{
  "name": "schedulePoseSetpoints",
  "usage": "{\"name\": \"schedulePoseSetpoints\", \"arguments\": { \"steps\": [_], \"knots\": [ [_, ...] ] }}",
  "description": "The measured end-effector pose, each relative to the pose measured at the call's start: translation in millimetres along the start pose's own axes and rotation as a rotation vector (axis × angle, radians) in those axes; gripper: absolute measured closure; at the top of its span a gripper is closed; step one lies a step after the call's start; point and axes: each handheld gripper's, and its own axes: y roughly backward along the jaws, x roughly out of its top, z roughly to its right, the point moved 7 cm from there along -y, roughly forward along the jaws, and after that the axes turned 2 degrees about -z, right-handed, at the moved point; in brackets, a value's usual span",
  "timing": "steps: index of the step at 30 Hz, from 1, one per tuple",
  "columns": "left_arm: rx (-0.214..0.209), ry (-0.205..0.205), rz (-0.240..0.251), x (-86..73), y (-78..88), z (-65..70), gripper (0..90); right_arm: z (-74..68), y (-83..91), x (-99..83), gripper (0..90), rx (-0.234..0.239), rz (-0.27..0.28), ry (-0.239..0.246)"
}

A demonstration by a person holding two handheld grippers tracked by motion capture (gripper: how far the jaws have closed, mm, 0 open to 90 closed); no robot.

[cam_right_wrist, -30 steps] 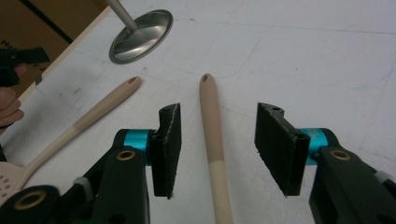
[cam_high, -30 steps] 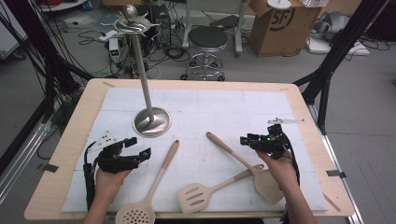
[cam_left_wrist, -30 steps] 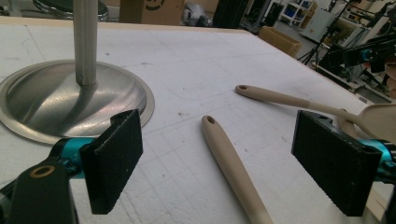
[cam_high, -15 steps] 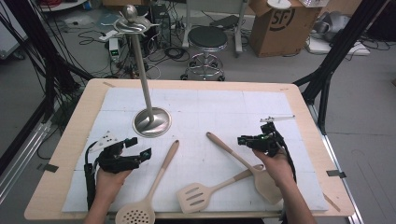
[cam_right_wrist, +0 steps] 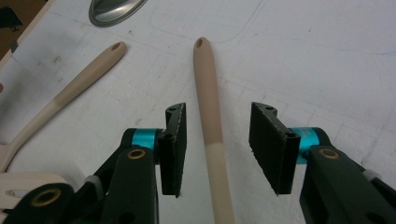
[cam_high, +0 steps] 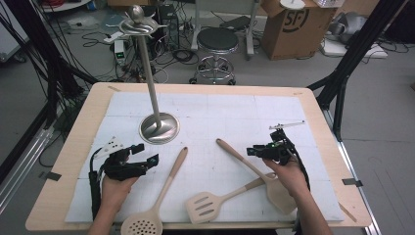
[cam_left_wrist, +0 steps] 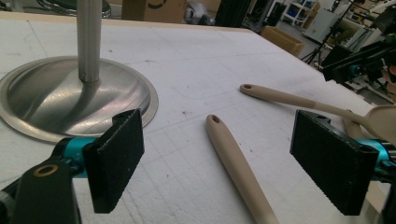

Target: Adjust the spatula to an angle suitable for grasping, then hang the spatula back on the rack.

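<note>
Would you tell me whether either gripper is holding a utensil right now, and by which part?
Nothing is held. The right gripper straddles the spatula handle, jaws just reopened, pads clear; the left gripper is open.

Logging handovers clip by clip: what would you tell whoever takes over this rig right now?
Right gripper: open, jaws astride the spatula handle, just widened, no grip.
Left gripper: open, empty, by the stand base.
On the table: solid spatula, slotted turner, skimmer; stand holds nothing.
Done: nothing lifted.
Left: probably grip the handle and take it to the stand.
</note>
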Motion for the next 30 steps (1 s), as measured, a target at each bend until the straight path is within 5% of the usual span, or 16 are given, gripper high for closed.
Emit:
{"name": "schedulePoseSetpoints", "arguments": {
  "steps": [9, 18, 30],
  "knots": [
    [0.004, -0.004, -0.003, -0.1, -0.3, -0.2, 18.1, 0.7, -4.8, -2.9, 48.5, -0.002, -0.052, 0.001],
    [0.000, -0.008, -0.007, -0.5, -0.9, 1.4, 18.2, -1.4, -19.4, -12.6, 49.1, -0.006, -0.178, 0.027],
    [0.006, -0.013, -0.011, -1.2, -0.8, 1.3, 18.1, -2.2, -33.7, -23.2, 52.8, 0.019, -0.265, 0.024]
  ]
}}
